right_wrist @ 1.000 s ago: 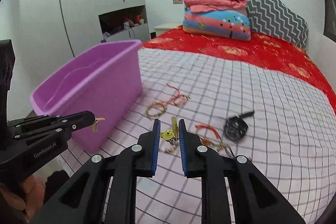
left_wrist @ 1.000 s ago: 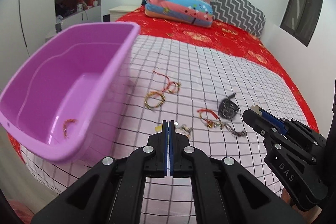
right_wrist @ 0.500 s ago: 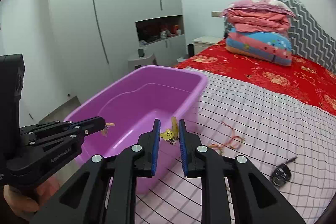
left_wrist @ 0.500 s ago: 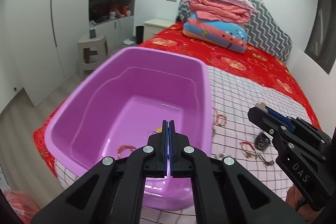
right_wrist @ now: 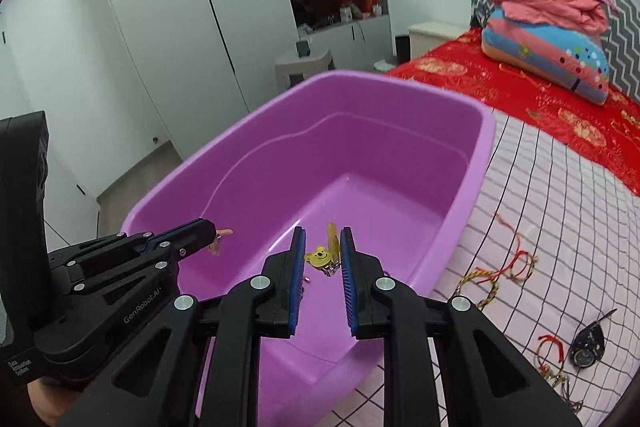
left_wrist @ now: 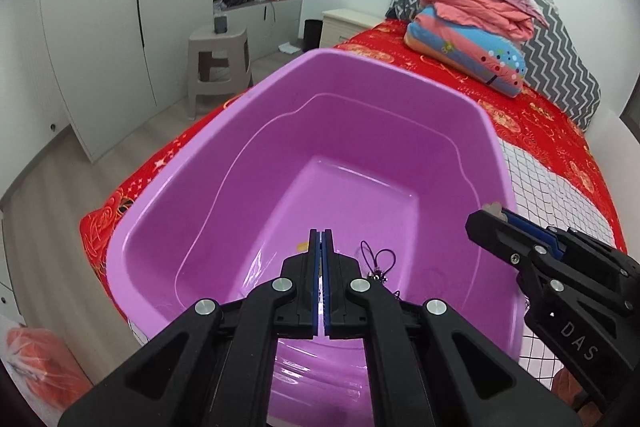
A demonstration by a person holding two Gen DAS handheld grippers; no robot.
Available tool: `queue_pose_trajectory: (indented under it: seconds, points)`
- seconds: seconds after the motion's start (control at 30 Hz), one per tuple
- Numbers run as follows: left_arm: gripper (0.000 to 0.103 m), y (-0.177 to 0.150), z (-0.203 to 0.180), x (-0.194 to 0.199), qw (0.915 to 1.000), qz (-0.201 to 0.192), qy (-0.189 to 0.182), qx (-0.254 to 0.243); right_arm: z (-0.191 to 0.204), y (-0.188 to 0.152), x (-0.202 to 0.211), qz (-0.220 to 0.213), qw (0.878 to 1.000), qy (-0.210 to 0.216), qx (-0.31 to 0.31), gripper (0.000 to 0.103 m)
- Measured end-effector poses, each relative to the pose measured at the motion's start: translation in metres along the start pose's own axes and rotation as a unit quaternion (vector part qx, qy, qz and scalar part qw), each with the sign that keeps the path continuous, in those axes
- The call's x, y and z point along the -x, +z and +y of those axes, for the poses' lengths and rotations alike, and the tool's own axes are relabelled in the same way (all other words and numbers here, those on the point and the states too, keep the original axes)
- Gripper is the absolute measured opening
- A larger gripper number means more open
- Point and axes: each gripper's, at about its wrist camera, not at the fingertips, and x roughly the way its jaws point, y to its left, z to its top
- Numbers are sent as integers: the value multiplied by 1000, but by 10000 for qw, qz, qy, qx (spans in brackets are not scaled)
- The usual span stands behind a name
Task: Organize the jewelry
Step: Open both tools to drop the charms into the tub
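Right over the purple tub (right_wrist: 476, 155), your right gripper (right_wrist: 322, 259) pinches a bear charm (right_wrist: 319, 255), your left gripper (left_wrist: 320, 255) is clamped tight on a small trinket (right_wrist: 218, 241), so just let both drop.

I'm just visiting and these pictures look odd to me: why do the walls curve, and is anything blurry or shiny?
Left wrist view: fisheye bends the wardrobe doors, dark corners ring the frame, and ceiling light glares pale on the purple tub's floor. Right wrist view: same bowing of the wardrobe, the checked sheet's lines curve, and the yellow bear charm between the right gripper's jaws looks sharp.
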Motion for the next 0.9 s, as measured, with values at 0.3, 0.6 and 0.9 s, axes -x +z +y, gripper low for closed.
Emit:
queue_pose_trajectory:
  seconds: [0.3,0.6,0.9]
  points:
    - [58,1,8,-15,9991,185,369,113,-2,-1,-20,253,9995,-184,-13,35]
    - [84,-1,15,-4,9978,102,573,315,-18,-3,-4,114,9992,-333,-172,43]
    - [90,-5,7,10,9981,81,557,259,-14,-6,13,-53,9991,-424,-63,49]
